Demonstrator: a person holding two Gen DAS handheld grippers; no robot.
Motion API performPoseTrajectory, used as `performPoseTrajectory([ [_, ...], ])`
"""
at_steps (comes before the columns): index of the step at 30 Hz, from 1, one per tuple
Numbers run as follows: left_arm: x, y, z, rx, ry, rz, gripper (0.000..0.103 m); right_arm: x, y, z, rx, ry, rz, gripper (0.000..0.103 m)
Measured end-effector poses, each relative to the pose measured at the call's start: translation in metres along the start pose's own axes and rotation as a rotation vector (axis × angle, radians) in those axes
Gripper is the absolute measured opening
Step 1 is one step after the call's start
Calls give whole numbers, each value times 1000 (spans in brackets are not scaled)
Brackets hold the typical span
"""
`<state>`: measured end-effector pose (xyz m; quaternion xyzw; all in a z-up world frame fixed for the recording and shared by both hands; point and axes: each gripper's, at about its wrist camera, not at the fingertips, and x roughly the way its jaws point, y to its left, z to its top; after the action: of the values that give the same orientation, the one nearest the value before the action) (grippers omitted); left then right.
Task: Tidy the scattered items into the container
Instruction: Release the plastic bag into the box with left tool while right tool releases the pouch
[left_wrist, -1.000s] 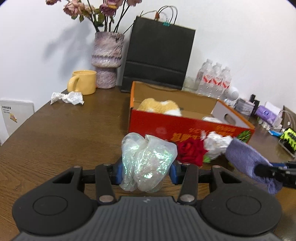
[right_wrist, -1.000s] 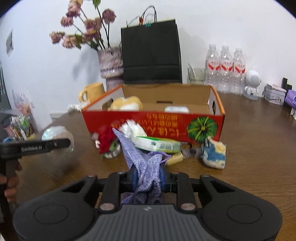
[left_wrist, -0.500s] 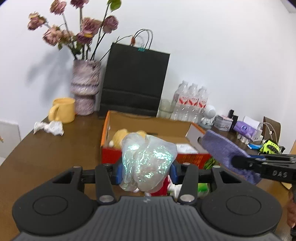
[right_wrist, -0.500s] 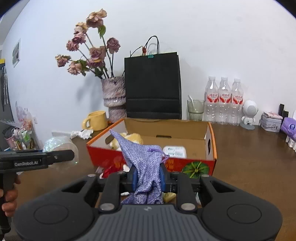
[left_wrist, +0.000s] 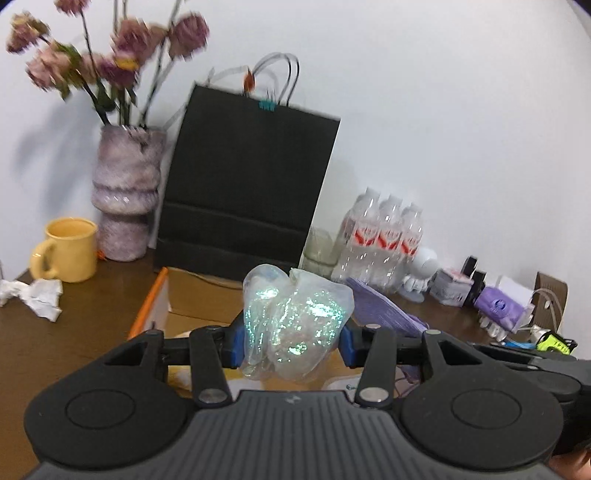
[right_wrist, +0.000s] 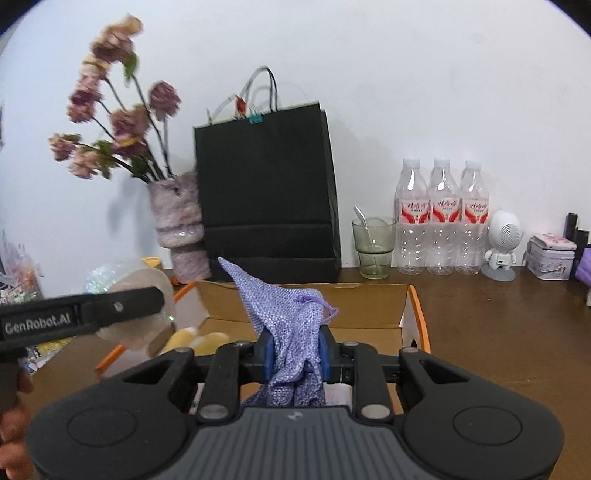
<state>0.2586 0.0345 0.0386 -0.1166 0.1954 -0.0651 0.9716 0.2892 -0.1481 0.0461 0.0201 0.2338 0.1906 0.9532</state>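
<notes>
Above the open cardboard box, the right gripper clamps a purple mesh pouch (left gripper pinching an iridescent bag), box directly beneath both.

flowers motion-blurred, cardboard box floor hidden behind gripper bodies

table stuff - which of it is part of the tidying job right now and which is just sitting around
Part of the job:
- iridescent plastic bag, clamped in the left gripper
- purple knit pouch, clamped in the right gripper
- cardboard box, the container

Just lying about:
- black paper bag
- vase of dried flowers
- yellow mug
- water bottles
- glass with spoon
</notes>
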Motion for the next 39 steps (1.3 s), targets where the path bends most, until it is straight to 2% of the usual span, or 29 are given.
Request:
performPoseTrajectory([
  [4,37,5,-5,20,60,26,48,33,-8,0,-17,55,-3,22],
  [8,55,10,-8,31,90,44,50,50,-12,-2,-37,75,-13,24],
  [9,58,12,-9,30,92,55,54,53,-12,-2,-43,81,-18,31],
  [11,61,14,-10,26,94,74,74,58,-11,-3,-61,99,-28,54],
  [12,63,15,-10,20,98,88,95,60,-9,-4,-69,106,-37,79],
  [13,64,16,-10,15,98,112,103,60,-8,-5,-78,109,-47,95],
  [18,61,18,-8,21,97,154,103,59,-6,-5,-93,131,-62,100],
  [25,61,18,-7,15,116,171,103,62,-10,-5,-83,154,-80,100],
  [32,57,16,-6,7,119,155,103,60,-9,-5,-89,158,-79,100],
  [39,22,4,-2,14,56,106,103,31,-11,-3,-79,120,-82,100],
])
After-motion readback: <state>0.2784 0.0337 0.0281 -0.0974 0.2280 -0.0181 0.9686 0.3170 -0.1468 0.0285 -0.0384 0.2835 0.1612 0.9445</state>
